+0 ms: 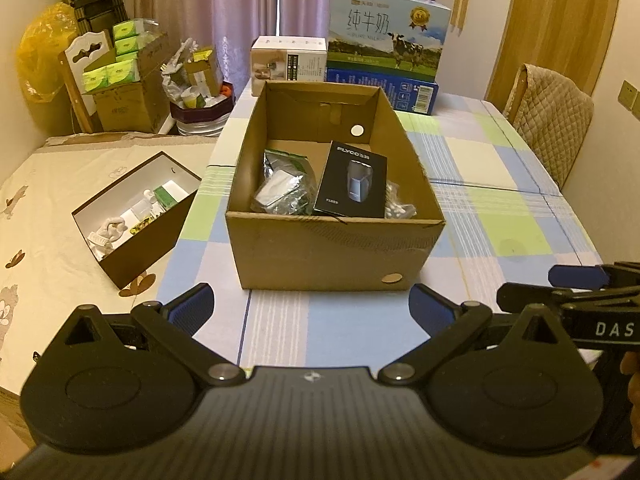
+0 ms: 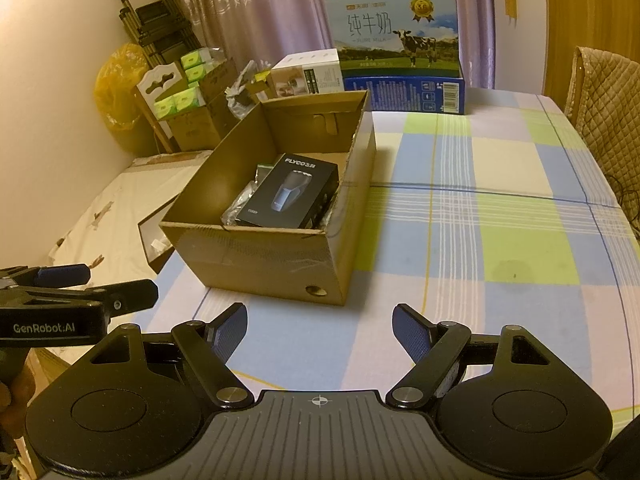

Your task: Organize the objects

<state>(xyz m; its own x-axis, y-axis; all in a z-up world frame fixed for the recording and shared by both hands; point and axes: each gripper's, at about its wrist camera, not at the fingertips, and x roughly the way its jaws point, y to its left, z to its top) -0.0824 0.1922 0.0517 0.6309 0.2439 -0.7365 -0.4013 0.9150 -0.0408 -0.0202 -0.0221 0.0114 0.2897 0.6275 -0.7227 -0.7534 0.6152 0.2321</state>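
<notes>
Both wrist cameras look forward and slightly down along their own spread fingers from the near table edge, the left facing the cardboard box (image 1: 336, 184) squarely and close, the right seeing it off to its left, sharing box, checked tablecloth (image 2: 500, 216) and milk carton (image 1: 388, 44).

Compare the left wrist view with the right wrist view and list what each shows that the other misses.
Only the left wrist view looks into the dark open box on the bed, and shows the foil packets clearly. Only the right wrist view shows the cardboard box's right outer wall. Both share the black shaver box inside it, the milk carton, the checked tablecloth, and open, empty left claw and right claw.
</notes>
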